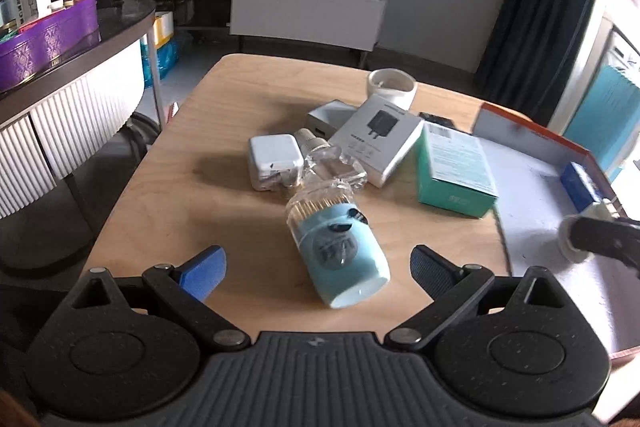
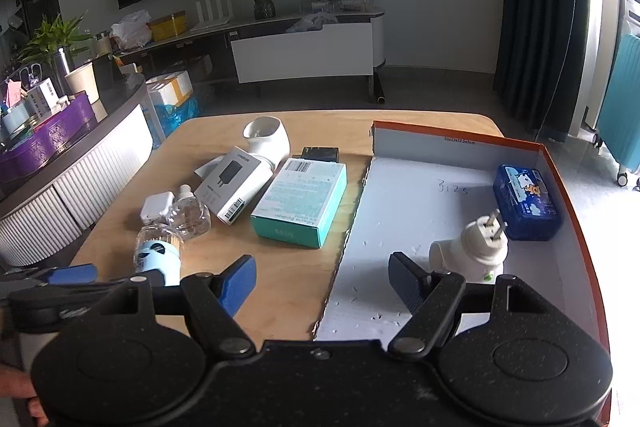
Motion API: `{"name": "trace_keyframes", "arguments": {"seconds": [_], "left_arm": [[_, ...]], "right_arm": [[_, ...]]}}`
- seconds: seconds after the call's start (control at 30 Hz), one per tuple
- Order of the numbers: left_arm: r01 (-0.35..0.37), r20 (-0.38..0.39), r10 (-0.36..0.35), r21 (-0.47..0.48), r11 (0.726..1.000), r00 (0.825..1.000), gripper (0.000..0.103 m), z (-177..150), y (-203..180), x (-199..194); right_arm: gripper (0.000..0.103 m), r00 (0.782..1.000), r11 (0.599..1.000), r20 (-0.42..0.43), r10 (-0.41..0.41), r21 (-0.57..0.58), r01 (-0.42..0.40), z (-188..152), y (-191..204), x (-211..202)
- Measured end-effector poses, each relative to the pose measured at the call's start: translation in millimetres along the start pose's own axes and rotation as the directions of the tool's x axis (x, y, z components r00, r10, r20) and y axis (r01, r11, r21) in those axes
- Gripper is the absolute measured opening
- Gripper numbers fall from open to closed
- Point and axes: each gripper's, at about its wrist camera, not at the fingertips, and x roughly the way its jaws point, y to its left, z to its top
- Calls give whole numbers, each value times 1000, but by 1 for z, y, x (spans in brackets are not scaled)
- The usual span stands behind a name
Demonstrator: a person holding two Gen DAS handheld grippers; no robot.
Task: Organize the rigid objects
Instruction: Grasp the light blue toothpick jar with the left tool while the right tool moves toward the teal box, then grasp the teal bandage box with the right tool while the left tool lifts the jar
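Your left tongs (image 1: 318, 263) are spread either side of the pale blue cylindrical toothpick jar with clear lid (image 1: 340, 251), lying low centre on the wooden surface (image 1: 224, 115). Likely light, hard, slippery: pinch the blue body. Right tongs (image 2: 322, 281) spread, empty.

Your left hand-held gripper (image 1: 318, 267) is spread wide, its blue-padded fingers (image 1: 204, 269) well apart and clamping nothing, angled downward. Your right hand-held gripper (image 2: 322, 281) is likewise parted wide with nothing between its fingers (image 2: 404, 281), tilted downward. In the right wrist view, the left one shows at the lower left edge, beside the right one.
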Motion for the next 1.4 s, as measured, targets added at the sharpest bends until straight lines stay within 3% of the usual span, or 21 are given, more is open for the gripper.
{"name": "trace_keyframes", "arguments": {"seconds": [0.13, 0.2, 0.27, 0.3, 0.37, 0.8, 1.1, 1.33, 1.4], "left_arm": [[-31, -3, 31, -1, 1000, 1000, 100, 4, -1, 16], [-42, -4, 42, -3, 999, 999, 93, 4, 0, 23], [-23, -35, 23, -10, 1000, 999, 78, 3, 3, 29], [-18, -33, 18, -7, 1000, 999, 75, 2, 4, 29], [-2, -14, 2, 25, 1000, 1000, 47, -1, 2, 25], [86, 73, -86, 8, 996, 994, 47, 20, 6, -12], [104, 92, -108, 47, 993, 990, 47, 42, 6, -8], [127, 78, -131, 59, 990, 988, 47, 49, 8, 4], [138, 72, -142, 59, 989, 987, 47, 50, 10, 5]], "right_arm": [[87, 1000, 1000, -4, -2, -3, 2, 0, 0, 1], [87, 1000, 1000, -5, -6, -1, 6, 1, -1, 2], [87, 1000, 1000, -8, -8, 0, 8, 1, -1, 3], [87, 1000, 1000, -10, -10, -2, 10, 1, -1, 4], [87, 1000, 1000, -12, -11, -2, 11, 2, -1, 7], [89, 997, 997, -64, 31, 67, -27, 27, 13, 56], [92, 990, 993, -119, -75, 85, 85, 50, 35, 116], [93, 977, 985, -185, -109, 114, 132, 58, 36, 154], [88, 971, 984, -203, -126, 97, 147, 58, 38, 164]]}}
